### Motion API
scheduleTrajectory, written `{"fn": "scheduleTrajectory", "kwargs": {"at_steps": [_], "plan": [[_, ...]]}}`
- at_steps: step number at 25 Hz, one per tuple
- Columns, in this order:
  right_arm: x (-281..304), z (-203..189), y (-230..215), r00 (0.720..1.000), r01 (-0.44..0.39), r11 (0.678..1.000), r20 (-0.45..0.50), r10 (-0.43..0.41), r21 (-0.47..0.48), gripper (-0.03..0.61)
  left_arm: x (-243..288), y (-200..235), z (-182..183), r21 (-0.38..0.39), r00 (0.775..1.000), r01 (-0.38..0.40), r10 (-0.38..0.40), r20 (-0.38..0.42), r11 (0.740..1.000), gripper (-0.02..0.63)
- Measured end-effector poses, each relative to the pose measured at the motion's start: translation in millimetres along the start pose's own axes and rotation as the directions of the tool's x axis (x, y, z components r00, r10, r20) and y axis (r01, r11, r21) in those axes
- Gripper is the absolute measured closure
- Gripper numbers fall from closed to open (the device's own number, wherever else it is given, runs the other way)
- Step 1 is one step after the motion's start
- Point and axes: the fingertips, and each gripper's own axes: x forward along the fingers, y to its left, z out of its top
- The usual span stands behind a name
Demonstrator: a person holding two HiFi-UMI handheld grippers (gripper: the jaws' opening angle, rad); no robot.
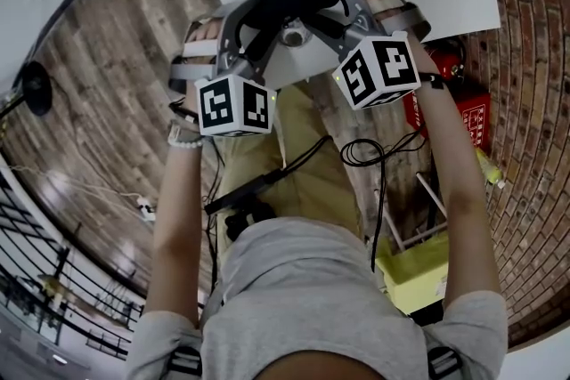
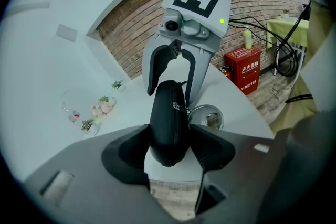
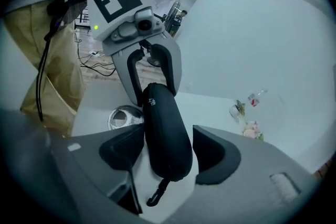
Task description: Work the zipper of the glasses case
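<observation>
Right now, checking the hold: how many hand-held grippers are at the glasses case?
2: left hand-held gripper clamps one end of the glasses case; right hand-held gripper straddles the other end, jaws open.

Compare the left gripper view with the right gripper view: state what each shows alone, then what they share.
Left gripper view only: a red box against a brick wall, and the left gripper with its pads pressed on the glasses case.
Right gripper view only: a small clip hanging off the case's near end, khaki trousers, and the right gripper open around the case, with a gap at one pad.
Both: the black glasses case, a round metal object on the white table, and small floral ornaments.
</observation>
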Motion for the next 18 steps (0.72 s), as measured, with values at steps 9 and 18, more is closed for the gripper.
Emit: {"fn": "scheduleTrajectory", "kwargs": {"at_steps": [9, 18], "plan": [[10.3, 0.8, 1.2, 0.998, -0.057, 0.998, 0.010, 0.057, -0.005, 0.293, 1.2, 0.2, -1.7, -0.022, 1.000, -0.022, 0.021, -0.019, 1.000, 0.359], [10.6, 2.1, -1.9, 0.999, -0.035, 0.999, 0.020, 0.034, 0.042, 0.295, -32.7, 19.6, 15.2, -0.245, 0.997, -0.064, 0.073, 0.025, 0.967, 0.398]]}}
